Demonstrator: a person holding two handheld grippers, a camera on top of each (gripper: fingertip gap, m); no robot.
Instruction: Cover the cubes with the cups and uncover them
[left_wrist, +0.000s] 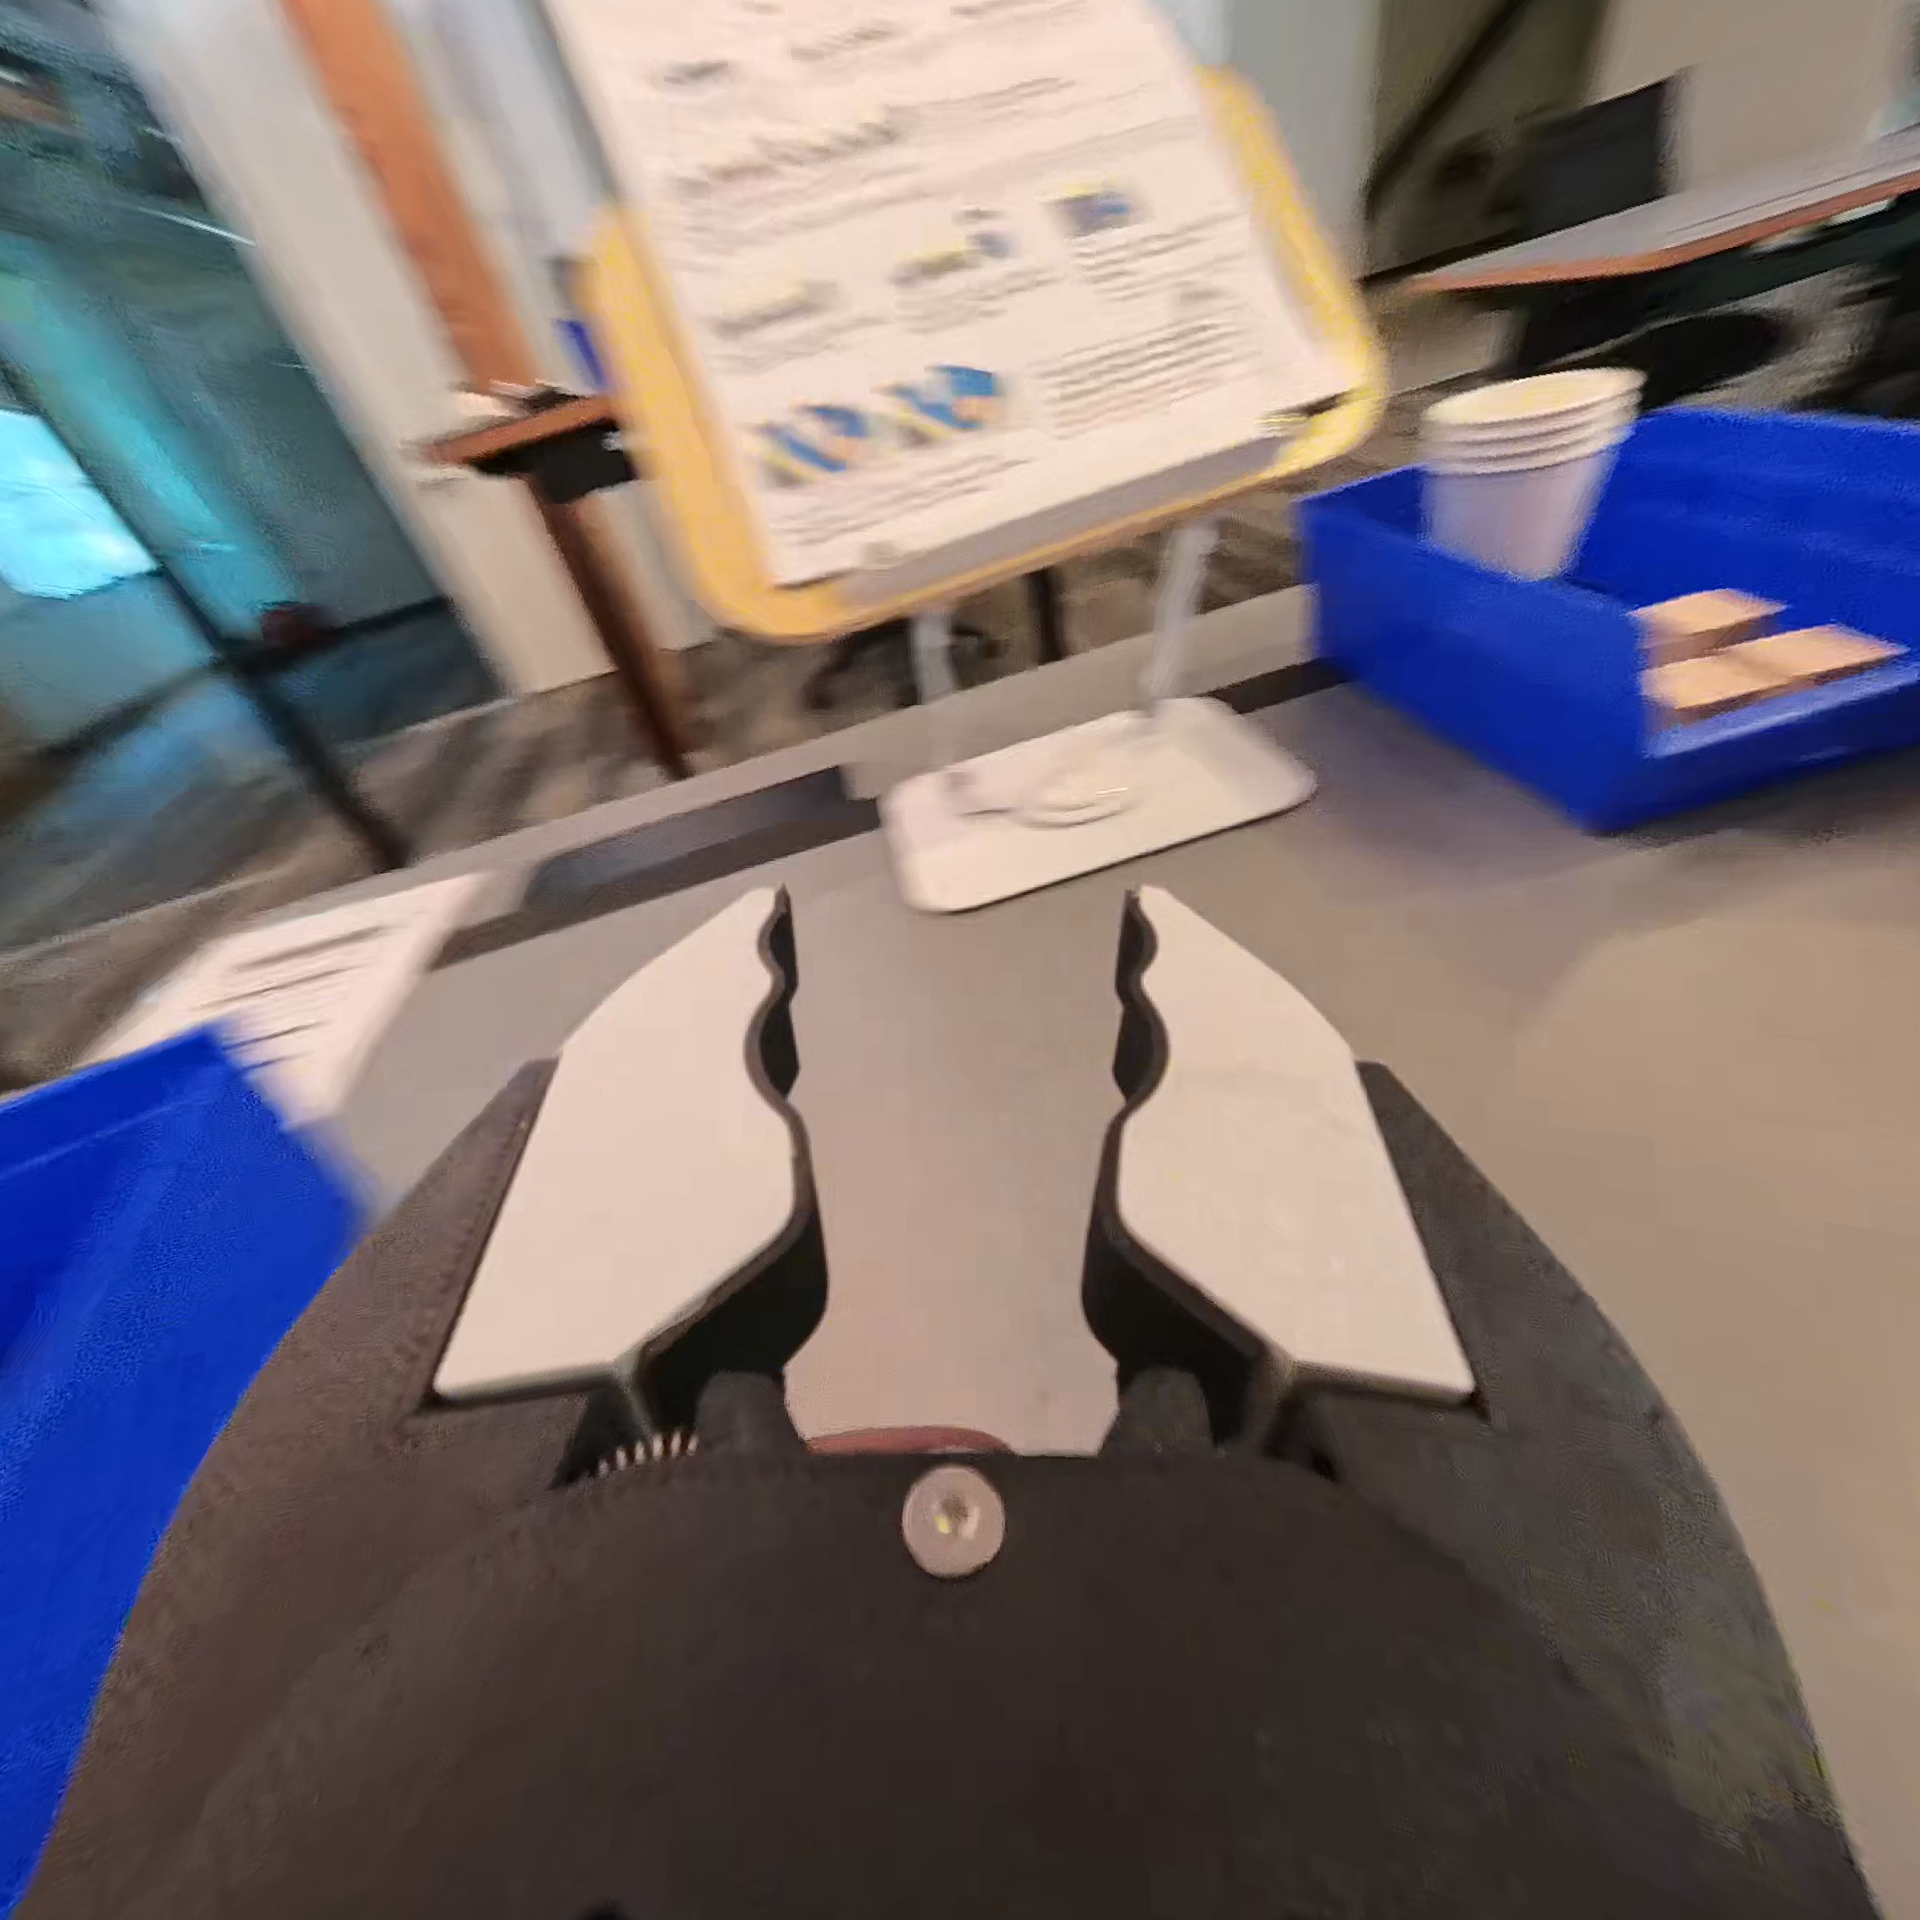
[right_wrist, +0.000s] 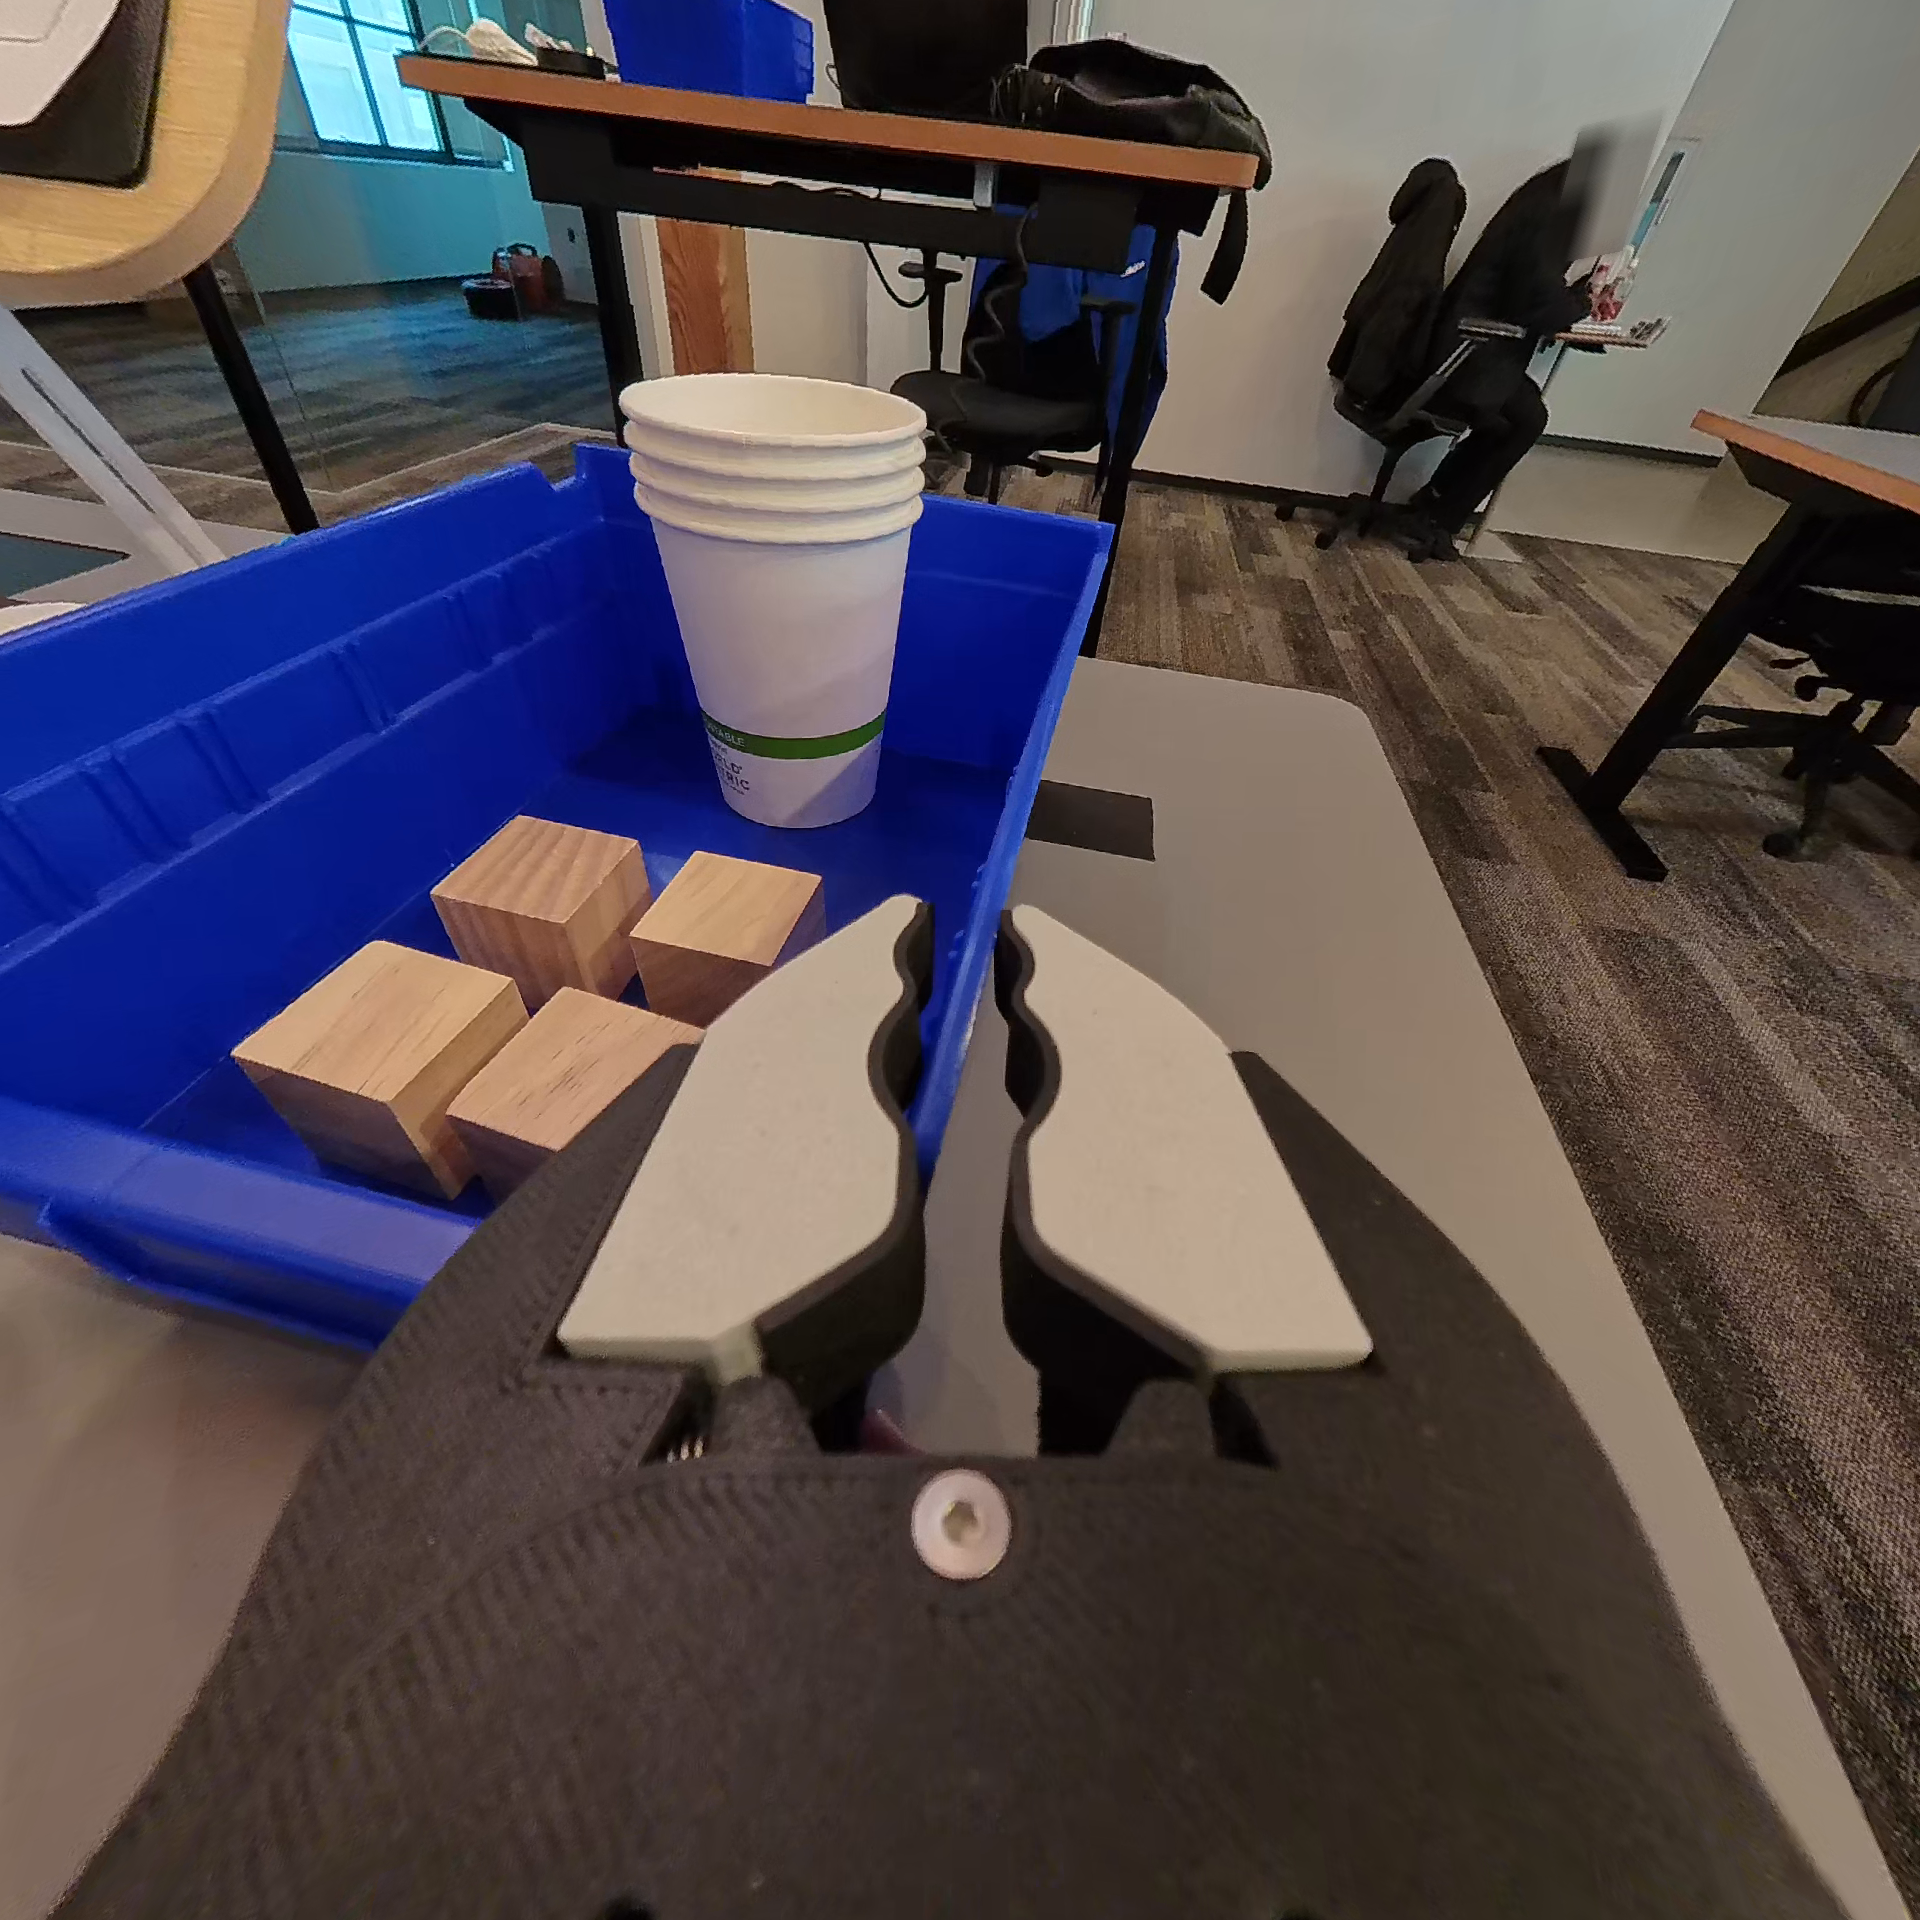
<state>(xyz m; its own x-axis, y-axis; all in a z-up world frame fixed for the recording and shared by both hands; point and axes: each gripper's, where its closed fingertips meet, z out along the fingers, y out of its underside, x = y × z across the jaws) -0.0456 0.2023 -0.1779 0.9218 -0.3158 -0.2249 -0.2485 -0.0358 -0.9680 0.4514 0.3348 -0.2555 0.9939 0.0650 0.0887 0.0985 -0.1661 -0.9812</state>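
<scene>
Four wooden cubes (right_wrist: 530, 1013) lay bunched together on the floor of a blue bin (right_wrist: 260, 707), some touching their neighbours. Behind them in the same bin stood a stack of white paper cups (right_wrist: 779, 582), upright and nested mouth up. The bin rested on a grey table (right_wrist: 1299, 935), near its far right corner.

We found the right gripper (right_wrist: 961, 920) empty, its fingers drawn nearly together with only a narrow slit between them, the tips poised over the bin's near right wall. The left gripper (left_wrist: 956, 904) was also empty, fingers parted, hovering over bare table well apart from the bin; that view was smeared by motion. A document stand (left_wrist: 1091, 800) stood beyond it, and part of a second blue bin (left_wrist: 135, 1247) showed at its left.

In our judgement no cube had yet been covered. Risks noted: the nested cups may lift as one and fail to separate; the thin paper wall may crush under a hard squeeze; the crowded cubes leave no room to lower a cup over one without catching another.
</scene>
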